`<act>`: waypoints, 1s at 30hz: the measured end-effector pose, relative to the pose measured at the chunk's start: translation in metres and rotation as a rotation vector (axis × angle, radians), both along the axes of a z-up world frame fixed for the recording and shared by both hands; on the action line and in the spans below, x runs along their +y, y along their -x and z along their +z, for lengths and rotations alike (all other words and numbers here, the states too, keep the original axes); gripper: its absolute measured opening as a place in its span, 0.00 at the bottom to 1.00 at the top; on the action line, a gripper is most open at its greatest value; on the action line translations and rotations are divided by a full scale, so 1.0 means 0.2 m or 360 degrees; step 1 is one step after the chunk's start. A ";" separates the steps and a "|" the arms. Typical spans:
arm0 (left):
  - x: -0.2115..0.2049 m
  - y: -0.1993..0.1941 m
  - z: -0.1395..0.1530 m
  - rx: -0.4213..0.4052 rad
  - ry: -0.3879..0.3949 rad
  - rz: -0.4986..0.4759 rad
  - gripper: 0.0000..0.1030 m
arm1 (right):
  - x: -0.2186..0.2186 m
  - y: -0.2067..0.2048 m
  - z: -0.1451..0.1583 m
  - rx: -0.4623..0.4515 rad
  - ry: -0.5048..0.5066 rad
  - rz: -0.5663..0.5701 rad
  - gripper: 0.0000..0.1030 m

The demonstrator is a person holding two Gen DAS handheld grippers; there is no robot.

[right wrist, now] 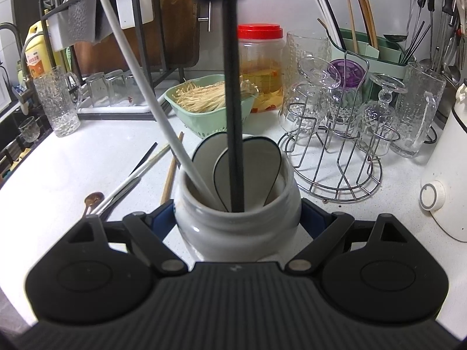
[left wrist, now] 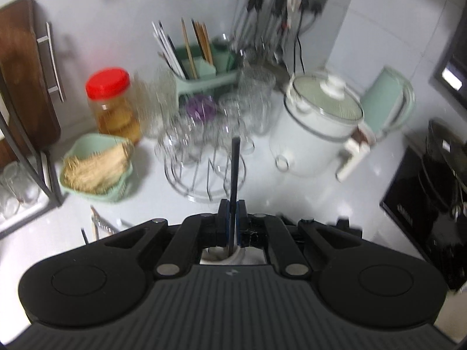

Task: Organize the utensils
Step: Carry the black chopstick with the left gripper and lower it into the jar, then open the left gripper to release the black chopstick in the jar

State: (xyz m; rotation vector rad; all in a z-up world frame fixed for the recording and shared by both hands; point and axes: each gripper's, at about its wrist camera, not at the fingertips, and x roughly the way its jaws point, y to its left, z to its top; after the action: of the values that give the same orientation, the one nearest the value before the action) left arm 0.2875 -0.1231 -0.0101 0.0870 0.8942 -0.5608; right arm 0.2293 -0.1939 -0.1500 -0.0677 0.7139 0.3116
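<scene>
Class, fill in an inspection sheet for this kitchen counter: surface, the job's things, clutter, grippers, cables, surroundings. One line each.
Surface: white countertop, a few dark specks by the wire glass rack.
Job's things: white ceramic jar holding a white chopstick, two spoons and a black chopstick; loose chopsticks and a brown spoon lie left of it.
Clutter: green basket of enoki mushrooms, red-lidded plastic jar, glasses.
Grippers: left gripper shut on the black chopstick; right gripper clamps the jar.
Cables: black cord from a wall socket.
Surroundings: white cooker, green utensil caddy, dish rack.
</scene>
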 end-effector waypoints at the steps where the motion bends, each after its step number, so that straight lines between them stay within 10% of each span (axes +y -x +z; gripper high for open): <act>1: 0.00 0.00 -0.01 0.0023 -0.0011 -0.0013 0.04 | 0.00 0.00 0.00 -0.0002 0.0001 -0.0001 0.88; 26: -0.01 -0.10 -0.02 0.0233 -0.0074 -0.0145 0.05 | 0.02 0.00 0.00 -0.0009 0.0024 -0.0026 0.88; 30: 0.02 -0.08 0.02 0.0211 -0.0017 -0.0090 0.21 | 0.02 0.00 0.00 -0.0005 0.0023 -0.0026 0.88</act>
State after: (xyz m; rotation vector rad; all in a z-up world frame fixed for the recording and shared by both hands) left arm 0.3034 -0.1191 -0.0058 0.0858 1.0261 -0.6203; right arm 0.2286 -0.1898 -0.1502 -0.0759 0.7131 0.2905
